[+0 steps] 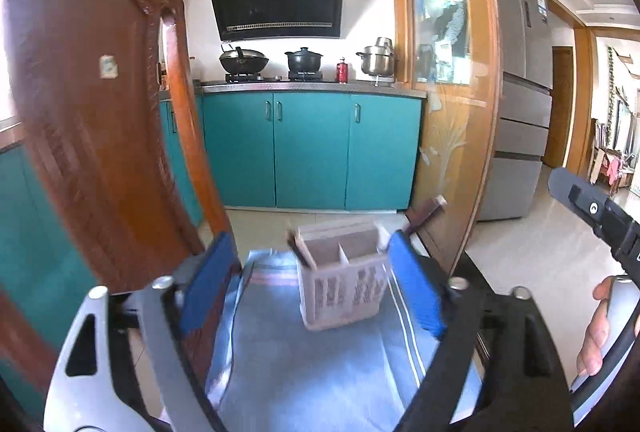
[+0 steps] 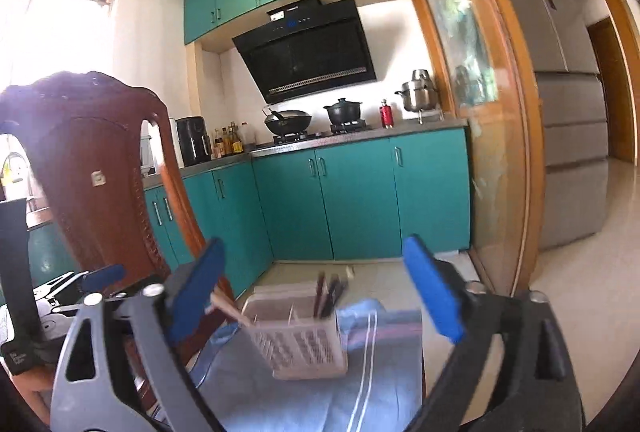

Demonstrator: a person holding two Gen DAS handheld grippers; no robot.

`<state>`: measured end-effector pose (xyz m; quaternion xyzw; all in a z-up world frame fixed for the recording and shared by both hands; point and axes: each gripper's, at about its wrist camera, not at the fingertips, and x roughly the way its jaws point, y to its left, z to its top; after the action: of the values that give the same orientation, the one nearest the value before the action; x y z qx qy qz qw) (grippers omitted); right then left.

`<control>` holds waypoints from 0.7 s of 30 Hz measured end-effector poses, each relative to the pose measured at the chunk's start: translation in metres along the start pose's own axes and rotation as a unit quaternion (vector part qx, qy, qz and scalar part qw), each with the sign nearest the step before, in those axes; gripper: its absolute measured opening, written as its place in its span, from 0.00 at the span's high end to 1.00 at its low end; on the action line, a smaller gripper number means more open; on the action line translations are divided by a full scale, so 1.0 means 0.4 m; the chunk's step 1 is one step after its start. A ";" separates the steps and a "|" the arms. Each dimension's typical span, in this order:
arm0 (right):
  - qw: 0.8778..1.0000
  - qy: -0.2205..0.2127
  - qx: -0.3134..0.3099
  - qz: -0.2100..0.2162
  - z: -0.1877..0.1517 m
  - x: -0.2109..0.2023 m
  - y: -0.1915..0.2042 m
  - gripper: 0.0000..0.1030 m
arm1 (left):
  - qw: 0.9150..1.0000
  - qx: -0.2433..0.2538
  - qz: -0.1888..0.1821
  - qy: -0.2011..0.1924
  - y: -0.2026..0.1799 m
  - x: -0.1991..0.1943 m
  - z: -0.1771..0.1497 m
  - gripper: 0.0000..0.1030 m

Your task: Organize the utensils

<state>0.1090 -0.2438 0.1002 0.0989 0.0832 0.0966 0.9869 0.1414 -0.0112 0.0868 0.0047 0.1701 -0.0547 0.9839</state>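
1 blue cloth (image 1: pixel 320 372), teal kitchen cabinets (image 1: pixel 312 148)

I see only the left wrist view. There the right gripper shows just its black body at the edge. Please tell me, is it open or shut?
Observer: Open. In the right wrist view, the right gripper has its blue fingers wide apart with nothing between them, and the basket is ahead.
Operator: The chair hides the counter's left part from me. What stands there?
Observer: A black appliance stands past the chair, with a group of bottles beside it.
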 end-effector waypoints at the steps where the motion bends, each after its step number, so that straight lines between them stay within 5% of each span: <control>1: 1.000 0.009 0.008 0.000 -0.023 -0.027 -0.008 0.05 | 1.000 0.007 -0.002 0.003 -0.007 -0.025 -0.023 0.15; 6: 0.998 0.054 0.003 -0.038 -0.121 -0.125 -0.007 0.03 | 1.000 0.009 -0.003 0.023 -0.020 -0.131 -0.150 0.06; 12: 0.993 0.061 -0.074 -0.068 -0.221 -0.247 0.070 0.03 | 0.998 0.019 0.000 0.057 -0.025 -0.239 -0.275 0.03; 16: 0.984 0.064 -0.137 -0.092 -0.270 -0.305 0.137 0.03 | 0.998 0.025 0.024 0.046 -0.016 -0.308 -0.298 0.03; 21: 0.985 0.060 -0.142 -0.081 -0.275 -0.340 0.177 0.03 | 0.999 0.011 0.029 0.025 0.013 -0.378 -0.299 0.03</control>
<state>-0.0551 -0.1841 0.0288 -0.0556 0.1354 0.0332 0.9887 -0.0395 0.0134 0.0248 0.0217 0.1937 -0.0275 0.9804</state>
